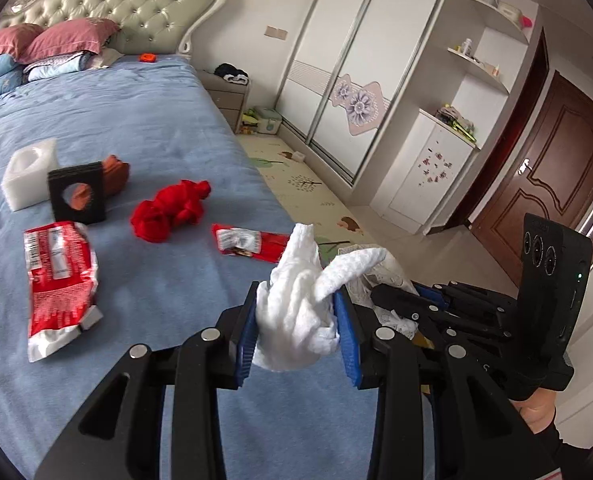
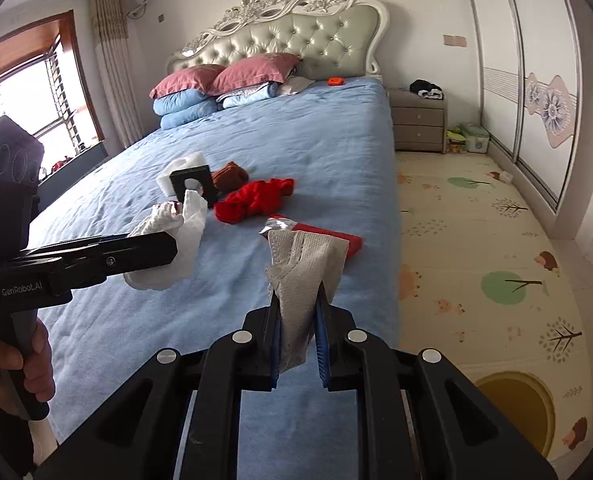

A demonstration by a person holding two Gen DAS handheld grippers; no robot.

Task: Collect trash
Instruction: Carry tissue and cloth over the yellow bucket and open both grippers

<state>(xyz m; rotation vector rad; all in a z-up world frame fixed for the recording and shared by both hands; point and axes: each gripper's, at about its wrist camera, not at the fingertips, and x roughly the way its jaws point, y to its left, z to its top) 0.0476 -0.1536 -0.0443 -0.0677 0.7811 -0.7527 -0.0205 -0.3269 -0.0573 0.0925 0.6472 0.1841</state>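
My left gripper [image 1: 298,316] is shut on a crumpled white tissue [image 1: 296,296], held above the near part of the blue bed [image 1: 144,120]. It shows from the side in the right wrist view [image 2: 176,248], with the tissue [image 2: 188,236]. My right gripper [image 2: 298,320] is shut on a grey-white paper towel [image 2: 300,280]; in the left wrist view it [image 1: 416,300] sits just right of the left one. On the bed lie a large red and white wrapper [image 1: 58,280] and a small red wrapper [image 1: 248,242] [image 2: 324,236].
Also on the bed: red cloth [image 1: 172,210], a black foam frame [image 1: 77,197], a white foam block [image 1: 28,172], a brown item [image 1: 116,174], pillows [image 1: 36,48]. A nightstand [image 2: 418,120], wardrobe [image 1: 356,60], brown door [image 1: 548,172] and patterned floor mat [image 2: 476,240] lie to the right.
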